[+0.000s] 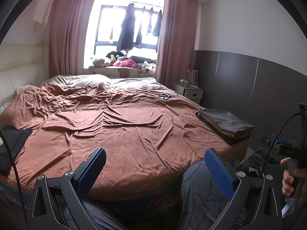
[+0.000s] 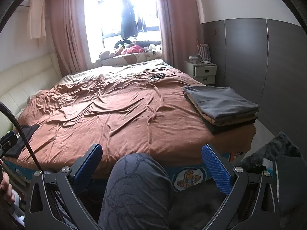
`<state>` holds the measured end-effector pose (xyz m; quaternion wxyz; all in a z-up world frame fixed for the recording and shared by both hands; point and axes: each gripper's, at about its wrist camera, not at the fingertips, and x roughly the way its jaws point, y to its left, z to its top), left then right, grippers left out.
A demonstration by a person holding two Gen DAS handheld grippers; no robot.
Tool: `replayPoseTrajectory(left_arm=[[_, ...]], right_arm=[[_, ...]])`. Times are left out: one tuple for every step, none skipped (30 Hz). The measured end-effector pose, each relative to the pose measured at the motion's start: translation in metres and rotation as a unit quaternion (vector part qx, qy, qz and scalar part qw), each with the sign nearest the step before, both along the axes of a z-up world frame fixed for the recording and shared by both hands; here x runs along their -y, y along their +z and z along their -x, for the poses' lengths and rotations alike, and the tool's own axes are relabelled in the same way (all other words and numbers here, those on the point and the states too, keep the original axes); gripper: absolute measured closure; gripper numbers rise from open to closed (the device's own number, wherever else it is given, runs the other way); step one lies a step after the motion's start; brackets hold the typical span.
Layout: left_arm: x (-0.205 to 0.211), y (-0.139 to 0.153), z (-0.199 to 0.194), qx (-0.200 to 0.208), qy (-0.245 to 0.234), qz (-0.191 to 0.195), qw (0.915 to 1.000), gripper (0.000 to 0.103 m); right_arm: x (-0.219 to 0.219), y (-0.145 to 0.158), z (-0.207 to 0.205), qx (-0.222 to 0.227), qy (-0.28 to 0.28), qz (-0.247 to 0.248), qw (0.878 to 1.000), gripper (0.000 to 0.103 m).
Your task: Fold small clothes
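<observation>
bed (image 1: pixel 124 126) | dark garment (image 1: pixel 13 141) cut off (left edge) | fingers (image 2: pixel 216 168) apart

- The dark garment (image 1: pixel 13 140) at the bed's (image 1: pixel 124 126) left edge runs off the side of the left wrist view, so its shape is unclear.
- In the folded stack (image 2: pixel 222 105) at the bed's right corner, only the edges of the lower layers show.
- The small dark tangle (image 2: pixel 156 75) near the bed's far side is too small to identify.
- The clothes hanging (image 2: pixel 128 21) beyond the bed are washed out by window glare.
- The hand (image 1: pixel 291 178) right of the bed is cut off.
</observation>
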<state>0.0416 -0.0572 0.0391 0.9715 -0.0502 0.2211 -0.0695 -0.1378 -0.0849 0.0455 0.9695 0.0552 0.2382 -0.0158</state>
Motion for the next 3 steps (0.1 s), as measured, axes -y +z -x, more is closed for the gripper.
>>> replayPoseTrajectory(left_arm=[[0.0002,0.0006,-0.0001,0.000,-0.001,-0.001,1.0000,0.000],[0.0002,0.0010,0.0001,0.000,-0.002,-0.002,1.0000,0.000],[0.0002,0.0015,0.0000,-0.001,-0.002,-0.004,1.0000,0.000]], right_arm=[[-0.0001,0.0001,-0.0005,0.000,0.001,-0.001,1.000,0.000],[-0.0003,0.0001,-0.0007,-0.001,0.001,-0.001,1.000,0.000],[-0.0002,-0.0002,-0.0013,-0.002,0.002,-0.002,1.000,0.000]])
